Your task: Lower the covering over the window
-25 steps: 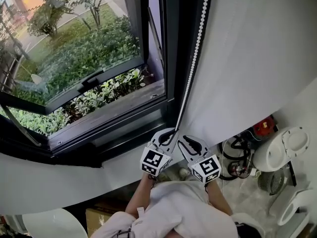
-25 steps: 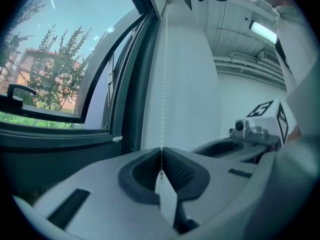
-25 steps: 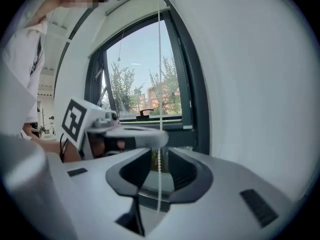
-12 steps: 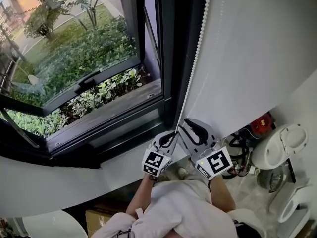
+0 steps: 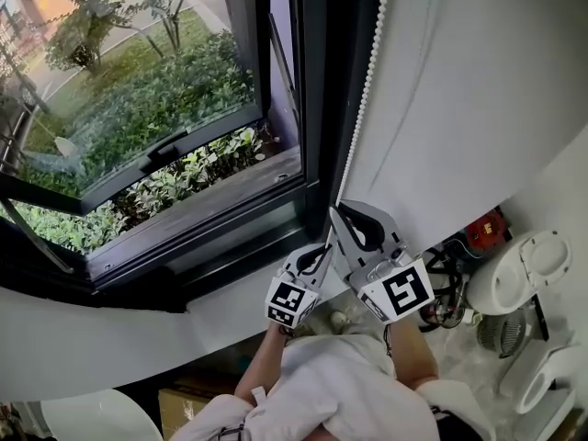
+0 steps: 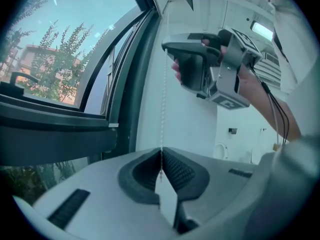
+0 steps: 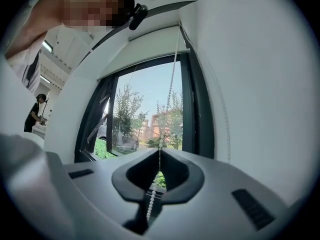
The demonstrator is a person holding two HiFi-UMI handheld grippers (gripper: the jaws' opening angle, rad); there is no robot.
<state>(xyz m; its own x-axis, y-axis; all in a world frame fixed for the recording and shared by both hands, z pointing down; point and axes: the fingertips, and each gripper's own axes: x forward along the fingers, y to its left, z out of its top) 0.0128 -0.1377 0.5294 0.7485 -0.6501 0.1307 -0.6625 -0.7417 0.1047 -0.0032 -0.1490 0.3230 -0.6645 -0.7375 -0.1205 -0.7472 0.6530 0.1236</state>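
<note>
A white bead chain (image 5: 366, 90) hangs down the dark window frame (image 5: 312, 108), beside the white wall. My left gripper (image 5: 322, 248) is shut on the chain low down; in the left gripper view the chain (image 6: 162, 109) runs up out of its closed tips (image 6: 161, 151). My right gripper (image 5: 334, 215) is shut on the same chain just above the left one, and the beads (image 7: 171, 89) pass between its closed tips (image 7: 160, 151). In the left gripper view the right gripper (image 6: 167, 46) shows higher up the chain. The blind stays rolled at the window top (image 7: 150, 34).
An open window sash (image 5: 138, 163) tilts outward over green shrubs (image 5: 165, 90). At the lower right of the floor lie dark cables (image 5: 441, 288), a red object (image 5: 487, 232) and white appliances (image 5: 528, 274). A person (image 7: 36, 115) stands far back in the room.
My right gripper has risen from beside the left one to above it and closed its open jaws on the bead chain. The left gripper has held still on the chain.
</note>
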